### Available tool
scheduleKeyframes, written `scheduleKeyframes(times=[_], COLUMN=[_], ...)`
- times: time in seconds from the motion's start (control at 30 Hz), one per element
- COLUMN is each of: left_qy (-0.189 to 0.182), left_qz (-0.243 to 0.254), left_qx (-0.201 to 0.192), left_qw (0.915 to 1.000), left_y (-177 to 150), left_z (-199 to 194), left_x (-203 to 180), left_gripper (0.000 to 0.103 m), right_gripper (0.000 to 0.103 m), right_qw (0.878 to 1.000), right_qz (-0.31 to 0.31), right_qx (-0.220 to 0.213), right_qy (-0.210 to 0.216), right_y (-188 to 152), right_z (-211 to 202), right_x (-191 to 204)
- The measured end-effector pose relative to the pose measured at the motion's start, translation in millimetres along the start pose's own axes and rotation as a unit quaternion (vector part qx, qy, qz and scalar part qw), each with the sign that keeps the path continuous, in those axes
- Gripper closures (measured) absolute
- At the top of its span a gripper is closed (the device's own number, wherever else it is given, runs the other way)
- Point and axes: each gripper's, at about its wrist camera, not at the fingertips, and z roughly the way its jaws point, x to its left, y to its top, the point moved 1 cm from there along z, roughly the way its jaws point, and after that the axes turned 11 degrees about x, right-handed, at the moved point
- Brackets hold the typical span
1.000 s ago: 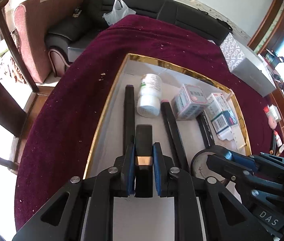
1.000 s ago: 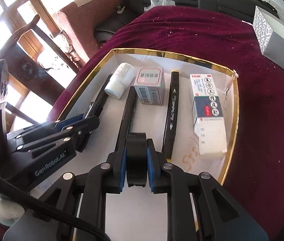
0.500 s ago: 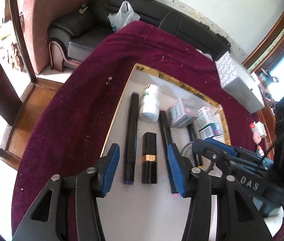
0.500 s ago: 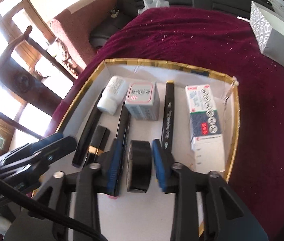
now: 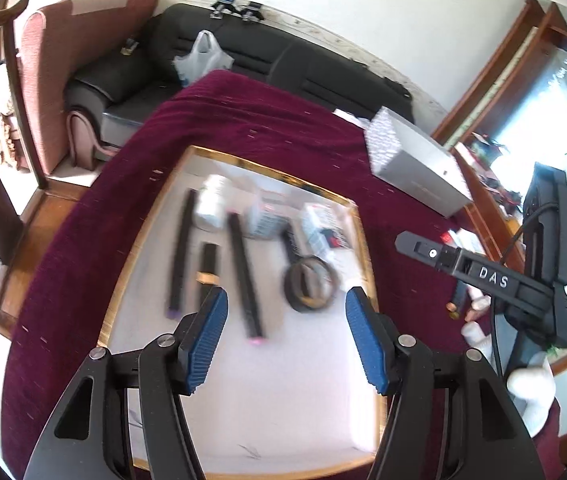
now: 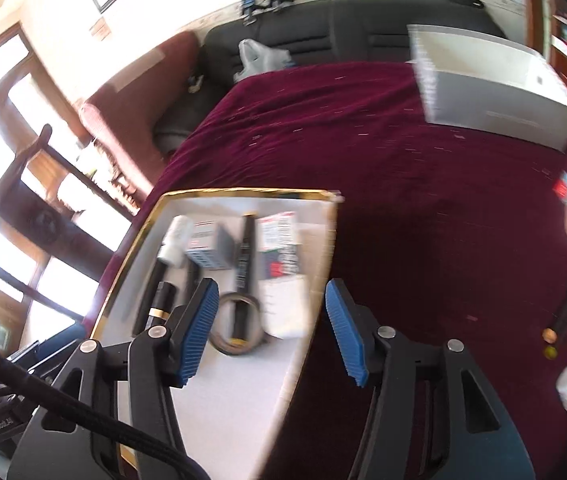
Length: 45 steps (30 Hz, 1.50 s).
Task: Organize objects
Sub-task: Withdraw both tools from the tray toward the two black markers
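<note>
Lettering "DAS" on right hand-held gripper (image 5: 491,276) | box labels (image 6: 279,240) blurred, unreadable

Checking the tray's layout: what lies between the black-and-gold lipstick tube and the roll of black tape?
One long black marker, pink-tipped at its near end, lies between the lipstick tube and the tape roll on the tray. The left wrist view shows it best, though blurred.

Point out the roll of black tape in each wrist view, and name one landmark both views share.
Left wrist view: the roll of black tape lies flat in the gold-rimmed tray, right of centre, above the right blue pad.
Right wrist view: the roll lies low in the tray, beside the left blue pad.
Shared landmark: the grey box on the maroon cloth.
</note>
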Motion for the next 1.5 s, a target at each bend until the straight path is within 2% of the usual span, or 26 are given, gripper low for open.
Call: scheduleKeyframes(times=[0.17,0.33,0.47,0.6,0.73,0.87,1.0,1.07,1.13,1.23,1.3,1.4,1.5], left_qy=[-0.024,-0.046,-0.064,-0.064,-0.046,-0.047,-0.041,-0.037,-0.034,-0.035,-0.035,-0.036,-0.034], left_qz=[0.028,0.067,0.105,0.139,0.153,0.140,0.134,0.133,0.132,0.128,0.125,0.122,0.126], left_qx=[0.015,0.040,0.065,0.101,0.118,0.129,0.122,0.113,0.107,0.101,0.098,0.096,0.089], left_qw=[0.9992,0.9958,0.9902,0.9831,0.9802,0.9807,0.9826,0.9840,0.9849,0.9861,0.9867,0.9872,0.9874], left_y=[-15.6,-33.2,-48.2,-63.8,-73.1,-72.7,-69.4,-66.6,-64.1,-60.7,-59.5,-59.8,-61.6], left_z=[8.0,22.8,41.6,73.0,97.2,111.5,115.7,113.3,111.8,112.0,112.6,111.3,107.3], left_x=[-43.5,-96.9,-138.4,-172.9,-188.3,-188.8,-186.0,-184.0,-183.1,-182.7,-183.7,-185.1,-186.2], left_gripper=[0.048,0.048,0.047,0.047,0.048,0.048,0.048,0.048,0.048,0.048,0.048,0.048,0.048], right_gripper=[0.045,0.042,0.042,0.042,0.042,0.042,0.042,0.042,0.042,0.042,0.042,0.042,0.040], right_qw=[0.999,0.994,0.987,0.975,0.961,0.945,0.935,0.934,0.937,0.955,0.964,0.965,0.966], right_qz=[0.039,0.094,0.143,0.199,0.241,0.288,0.328,0.337,0.324,0.269,0.242,0.244,0.256], right_qx=[-0.018,-0.037,-0.050,-0.067,-0.089,-0.097,-0.089,-0.089,-0.107,-0.116,-0.096,-0.048,-0.005], right_qy=[-0.015,-0.032,-0.057,-0.075,-0.105,-0.123,-0.104,-0.085,-0.076,-0.037,-0.048,-0.086,-0.047], right_y=[-22.9,-52.1,-71.4,-86.2,-88.3,-81.4,-71.9,-66.1,-61.4,-43.4,-27.1,-7.8,-0.9], right_z=[-34.5,-70.9,-93.2,-112.7,-125.9,-125.7,-109.7,-102.2,-105.3,-103.1,-94.3,-70.5,-44.0], right_x=[-57.5,-131.1,-190.2,-249.9,-299.6,-355.2,-402.0,-409.8,-403.5,-373.5,-358.8,-360.1,-360.6])
